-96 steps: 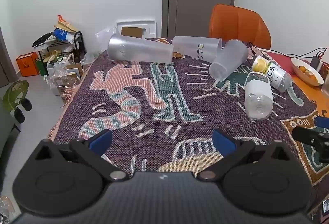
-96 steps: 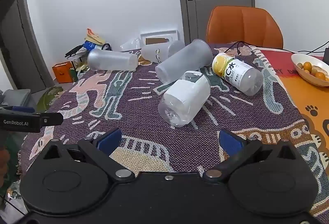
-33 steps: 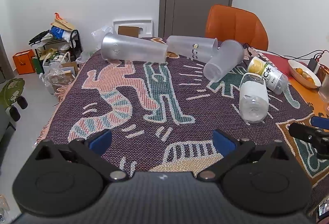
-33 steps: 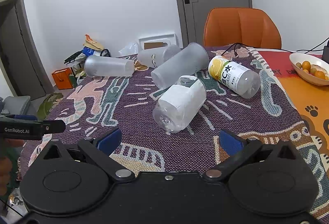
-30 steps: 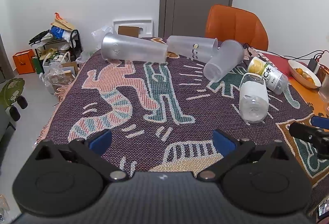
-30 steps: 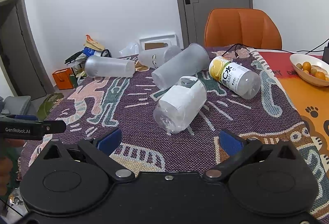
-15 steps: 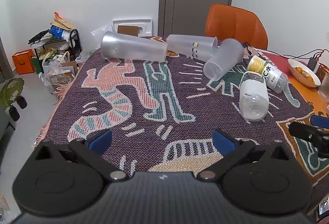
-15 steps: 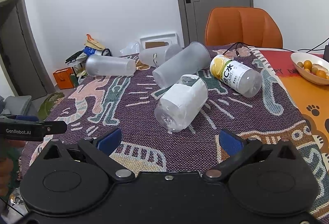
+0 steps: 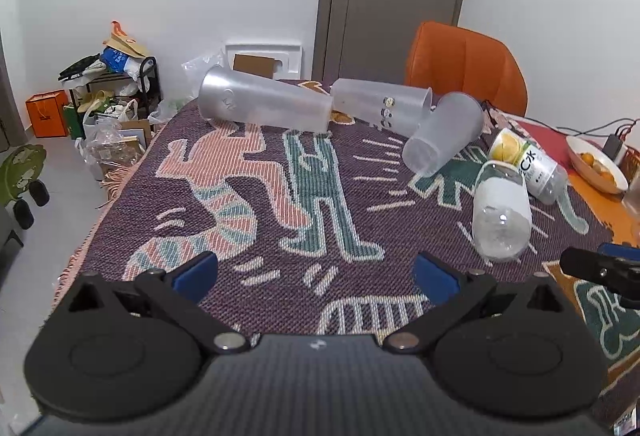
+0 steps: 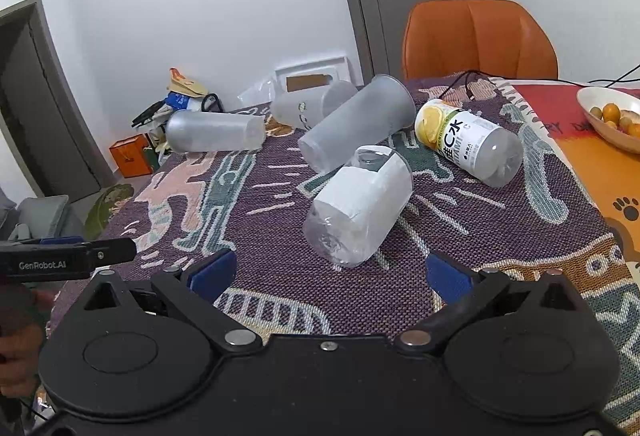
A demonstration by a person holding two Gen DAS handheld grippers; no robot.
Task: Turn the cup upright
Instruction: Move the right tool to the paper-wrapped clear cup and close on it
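Task progress: nothing is judged done; all three cups lie on their sides, none gripped, so approach, grasp and flip are all left.
Cup, nearest [image 10: 357, 123]: frosted, translucent plastic, tapered; laid diagonally near the middle of the surface, base toward the cameras, wide rim toward the far edge. Its lower side appears to touch the white-labelled bottle.
Cup, printed [image 9: 382, 107]: frosted, small printed figures on the wall; laid across the far edge, mouth toward the nearest cup.
Cup, long [image 9: 266, 105]: clear-grey, tallest; laid at the far left corner, well apart from both grippers.
White-labelled bottle [image 10: 359, 204]: on its side, just in front of the right gripper.
Lemon-labelled bottle [image 10: 468, 141]: on its side, beside the nearest cup's rim.
Surface [image 9: 280, 203]: covered by a purple woven cloth with figures.
Left gripper [image 9: 316, 276]: spread wide, empty, over the near edge.
Right gripper [image 10: 328, 276]: spread wide, empty, facing the white-labelled bottle.
Fruit bowl [image 10: 592, 115]: at the right edge.
Orange chair [image 10: 478, 37]: behind the surface.
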